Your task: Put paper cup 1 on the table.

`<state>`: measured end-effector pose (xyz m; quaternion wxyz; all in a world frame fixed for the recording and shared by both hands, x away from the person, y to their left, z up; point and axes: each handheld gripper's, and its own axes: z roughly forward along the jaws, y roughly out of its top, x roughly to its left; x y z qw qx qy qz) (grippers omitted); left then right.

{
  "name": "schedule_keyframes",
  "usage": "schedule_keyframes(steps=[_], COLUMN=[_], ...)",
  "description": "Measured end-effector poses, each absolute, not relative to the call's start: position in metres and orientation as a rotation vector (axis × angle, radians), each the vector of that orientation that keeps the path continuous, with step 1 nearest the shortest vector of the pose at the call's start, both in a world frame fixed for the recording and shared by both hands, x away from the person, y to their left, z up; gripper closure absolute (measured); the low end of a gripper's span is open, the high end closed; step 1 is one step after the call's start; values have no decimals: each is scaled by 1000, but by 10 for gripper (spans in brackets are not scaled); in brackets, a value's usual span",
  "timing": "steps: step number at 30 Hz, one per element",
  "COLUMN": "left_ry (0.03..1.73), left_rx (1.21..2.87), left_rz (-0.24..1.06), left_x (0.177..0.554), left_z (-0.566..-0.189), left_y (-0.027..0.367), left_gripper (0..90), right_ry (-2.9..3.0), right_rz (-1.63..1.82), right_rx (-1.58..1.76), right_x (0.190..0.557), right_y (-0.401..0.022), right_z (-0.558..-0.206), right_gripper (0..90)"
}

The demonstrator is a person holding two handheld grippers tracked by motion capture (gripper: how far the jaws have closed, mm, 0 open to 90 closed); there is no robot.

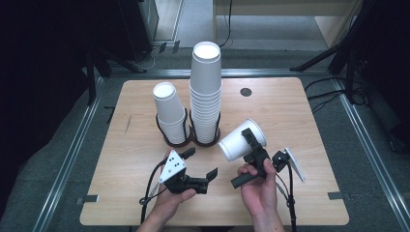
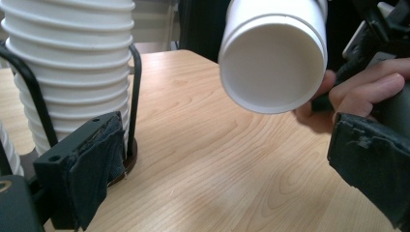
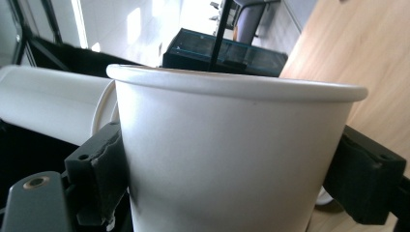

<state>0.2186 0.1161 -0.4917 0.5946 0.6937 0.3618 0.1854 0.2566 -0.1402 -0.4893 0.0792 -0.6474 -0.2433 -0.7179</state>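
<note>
My right gripper is shut on a single white paper cup, held tilted on its side above the table, base toward the left gripper. In the right gripper view the cup sits between both pads. My left gripper is open and holds nothing, low over the table just left of the cup. In the left gripper view the cup's base hangs ahead of the spread jaws of that gripper. Behind stand a tall cup stack and a short stack.
Both stacks sit in black wire holders at the table's middle; the tall stack is close by the left jaw. A round grey cap lies in the wooden table at the back. Dark stand legs ring the table.
</note>
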Motion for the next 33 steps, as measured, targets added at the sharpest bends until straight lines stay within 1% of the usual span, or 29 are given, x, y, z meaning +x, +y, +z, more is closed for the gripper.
schedule_keyframes(steps=[8, 19, 24, 33], left_ry=[872, 964, 1000, 1066], left_rx=[1632, 1657, 1650, 1622], left_rz=[455, 496, 516, 536], left_x=[219, 220, 219, 222], left_z=[-497, -514, -519, -531], left_y=[125, 160, 175, 194], left_gripper=[3, 3, 3, 3], right_ry=[-1002, -1513, -1750, -1971], right_rz=[-2282, -2446, -2469, -2479], right_rx=[-2014, -2063, -2057, -2086], right_x=[262, 266, 272, 290], right_y=[-152, -153, -157, -164], right_z=[-483, -475, -471, -473], right_gripper=[131, 134, 135, 134])
